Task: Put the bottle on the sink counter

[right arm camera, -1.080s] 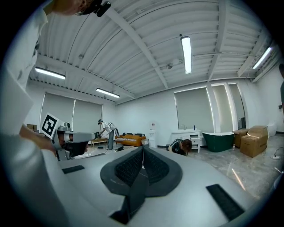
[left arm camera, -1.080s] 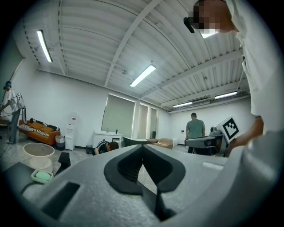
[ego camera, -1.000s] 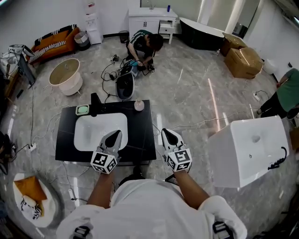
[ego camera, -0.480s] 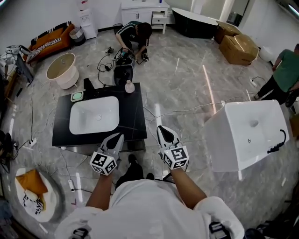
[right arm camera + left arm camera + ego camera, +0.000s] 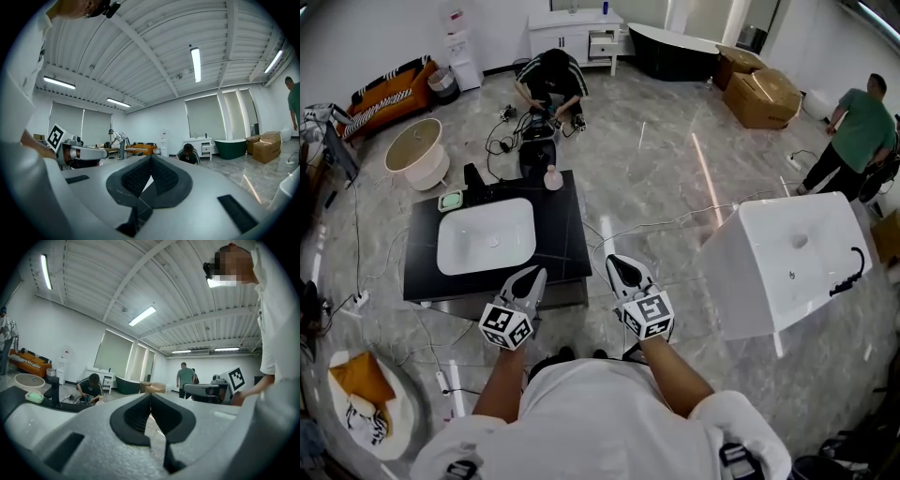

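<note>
The small pale-pink bottle stands upright on the black rectangular desk. It is at the desk's far edge, near the far right corner in the head view, and nothing holds it. Along the same far edge, to the bottle's left, rises a black faucet. Just beside the faucet lies a mint-green soap dish. A white rounded-rectangular basin is sunk into the left and middle of the desk, apart from the bottle.

Both grippers hang at the desk's near side, well apart from the bottle. The left gripper shows over the desk's near edge. In its own view its jaws are pressed together with nothing between them. The right gripper is just beside the desk's near right corner, over the grey marbled floor. Its jaws are likewise closed tip to tip and empty.

Beyond the desk a person in dark clothing crouches on the floor among black cables. To the desk's far left sits a round beige tub, and behind it an orange sofa. To the right of the right gripper stands a large white rectangular basin unit. Farther back are brown cardboard boxes and a person in a green shirt.
</note>
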Demonstrator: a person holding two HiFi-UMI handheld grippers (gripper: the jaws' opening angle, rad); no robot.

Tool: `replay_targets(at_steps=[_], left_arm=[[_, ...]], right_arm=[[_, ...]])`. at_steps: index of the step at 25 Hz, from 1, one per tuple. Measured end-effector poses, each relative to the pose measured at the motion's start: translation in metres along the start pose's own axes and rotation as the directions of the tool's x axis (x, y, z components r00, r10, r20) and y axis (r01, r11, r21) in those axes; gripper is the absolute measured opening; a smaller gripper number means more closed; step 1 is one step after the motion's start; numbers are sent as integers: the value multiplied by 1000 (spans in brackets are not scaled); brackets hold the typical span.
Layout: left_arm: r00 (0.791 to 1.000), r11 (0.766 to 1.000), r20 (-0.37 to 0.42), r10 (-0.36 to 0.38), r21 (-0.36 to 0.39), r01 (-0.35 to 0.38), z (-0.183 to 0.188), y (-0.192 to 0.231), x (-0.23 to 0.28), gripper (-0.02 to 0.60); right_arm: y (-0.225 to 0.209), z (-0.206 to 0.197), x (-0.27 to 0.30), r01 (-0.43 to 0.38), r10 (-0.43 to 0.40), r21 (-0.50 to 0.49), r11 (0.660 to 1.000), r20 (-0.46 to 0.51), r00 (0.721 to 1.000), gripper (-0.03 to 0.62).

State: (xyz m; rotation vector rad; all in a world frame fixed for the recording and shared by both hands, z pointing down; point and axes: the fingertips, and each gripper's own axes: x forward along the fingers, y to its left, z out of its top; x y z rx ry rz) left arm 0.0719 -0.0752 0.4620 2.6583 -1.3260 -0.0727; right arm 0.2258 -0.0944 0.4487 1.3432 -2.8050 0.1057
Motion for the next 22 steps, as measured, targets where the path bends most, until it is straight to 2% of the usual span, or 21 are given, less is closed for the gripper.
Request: replay_targets(at_steps=[8, 22], left_arm=[[1000, 998, -12, -25, -49, 25, -8, 22, -29, 17], [997, 995, -51, -65, -85, 61, -28, 54, -61, 17]], right_arm=[[24, 1, 11, 1, -1, -4, 1000, -10, 1000, 15], [63, -22, 40, 0, 1, 9, 1000, -40, 999, 15]])
